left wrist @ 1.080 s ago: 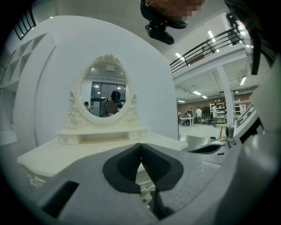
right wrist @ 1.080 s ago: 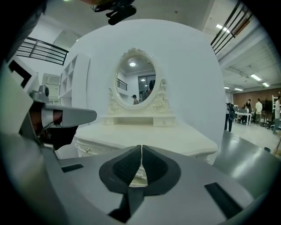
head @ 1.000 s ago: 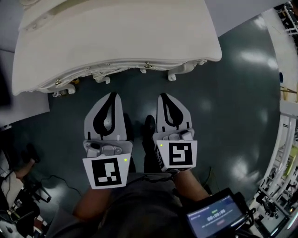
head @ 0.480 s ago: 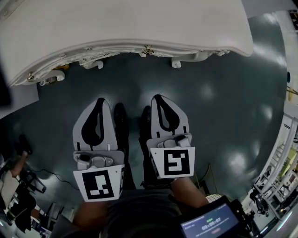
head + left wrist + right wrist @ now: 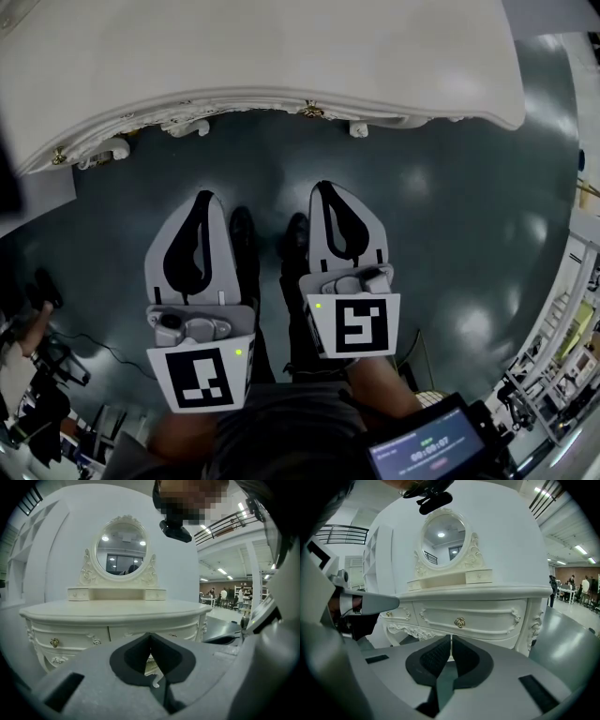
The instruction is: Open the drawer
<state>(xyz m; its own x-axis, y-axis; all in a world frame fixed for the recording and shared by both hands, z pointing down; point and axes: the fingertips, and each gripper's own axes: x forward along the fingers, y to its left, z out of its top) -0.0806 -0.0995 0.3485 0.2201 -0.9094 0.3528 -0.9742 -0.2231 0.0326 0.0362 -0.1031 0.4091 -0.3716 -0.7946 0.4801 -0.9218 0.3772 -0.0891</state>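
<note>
A white carved dressing table (image 5: 281, 47) fills the top of the head view. Its right drawer (image 5: 487, 618) carries a gold knob (image 5: 460, 622), which also shows under the table edge (image 5: 310, 111) from above. The left drawer has its own gold knob (image 5: 54, 642). Both drawers look closed. My left gripper (image 5: 202, 200) and right gripper (image 5: 325, 189) hang side by side over the dark floor, short of the table and touching nothing. Each has its jaws shut with nothing between them. The right gripper (image 5: 451, 640) points a little below the right knob.
An oval mirror (image 5: 443, 538) with small drawers stands on the tabletop. The person's dark shoes (image 5: 242, 230) are on the glossy green floor between the grippers. A handheld screen (image 5: 427, 450) sits at lower right. Carved table legs (image 5: 358, 128) stand near the front edge.
Both grippers have sunk lower in front of the dressing table, which now covers more of the head view. Their jaws stayed shut.
</note>
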